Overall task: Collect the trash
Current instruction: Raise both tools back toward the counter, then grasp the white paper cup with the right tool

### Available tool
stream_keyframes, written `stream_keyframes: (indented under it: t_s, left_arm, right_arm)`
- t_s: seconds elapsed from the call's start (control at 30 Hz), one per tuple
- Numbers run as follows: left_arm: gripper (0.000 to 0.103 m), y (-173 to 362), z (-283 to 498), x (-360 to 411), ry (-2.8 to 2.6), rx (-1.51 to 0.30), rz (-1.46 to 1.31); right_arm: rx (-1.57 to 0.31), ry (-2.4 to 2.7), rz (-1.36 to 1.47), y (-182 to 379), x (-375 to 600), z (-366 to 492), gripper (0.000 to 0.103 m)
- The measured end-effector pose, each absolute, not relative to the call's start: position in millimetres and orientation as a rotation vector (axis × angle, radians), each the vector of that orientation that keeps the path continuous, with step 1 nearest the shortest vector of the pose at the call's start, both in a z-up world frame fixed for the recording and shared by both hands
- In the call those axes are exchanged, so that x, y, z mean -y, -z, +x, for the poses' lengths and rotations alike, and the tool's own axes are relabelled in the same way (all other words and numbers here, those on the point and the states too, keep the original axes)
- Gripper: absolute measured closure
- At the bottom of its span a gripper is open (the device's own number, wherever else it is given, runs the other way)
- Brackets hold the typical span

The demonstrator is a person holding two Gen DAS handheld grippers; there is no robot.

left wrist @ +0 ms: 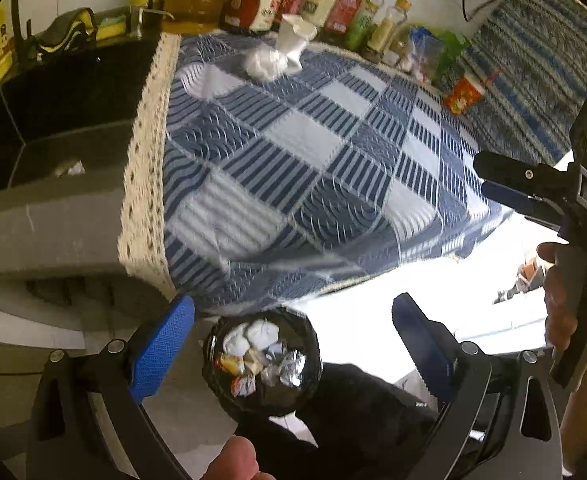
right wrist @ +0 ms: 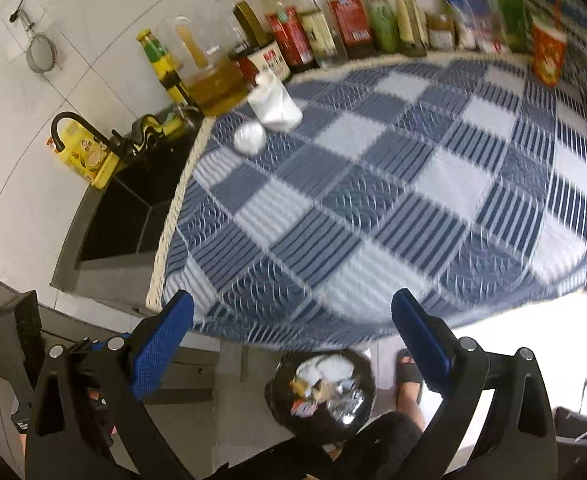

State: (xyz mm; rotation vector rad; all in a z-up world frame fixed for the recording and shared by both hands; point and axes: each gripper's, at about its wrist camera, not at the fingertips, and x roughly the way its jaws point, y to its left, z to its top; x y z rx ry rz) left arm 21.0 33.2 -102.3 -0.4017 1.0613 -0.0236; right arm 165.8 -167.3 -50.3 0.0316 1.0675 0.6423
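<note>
A black-lined trash bin [left wrist: 261, 364] holding wrappers and tissues stands on the floor below the table's front edge; it also shows in the right wrist view [right wrist: 320, 390]. A crumpled white tissue [left wrist: 262, 62] and a crushed white paper cup [left wrist: 295, 42] lie at the far left of the blue checked tablecloth [left wrist: 313, 152]; the tissue [right wrist: 249, 138] and the cup [right wrist: 275, 106] show in the right wrist view too. My left gripper [left wrist: 293, 344] is open and empty above the bin. My right gripper [right wrist: 293, 344] is open and empty, held over the table's front edge; it also shows in the left wrist view [left wrist: 493, 180].
Bottles and jars [right wrist: 333, 28] line the wall behind the table. An orange packet [right wrist: 547, 56] stands at the far right. A dark sink [right wrist: 133, 208] with a black faucet [right wrist: 69, 124] lies left of the table. A sandalled foot [right wrist: 407, 380] is beside the bin.
</note>
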Motion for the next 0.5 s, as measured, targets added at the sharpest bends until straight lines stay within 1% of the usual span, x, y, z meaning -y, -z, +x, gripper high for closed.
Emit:
stream_keyframes:
  t_s: [0.27,0.5]
  left_arm:
    - [0.007,83.9,53.9,-43.3,-0.088,-1.008,-0.426]
    - [0.007,87.1,94.3,-53.7,-0.192,-1.024,-0.487]
  right_arm:
    - [-0.982,-0.730,-0.047,19.2,128.2,238.9,0.005]
    - [-1.020,-0.831,-0.067,39.6,68.4,316.4,0.005]
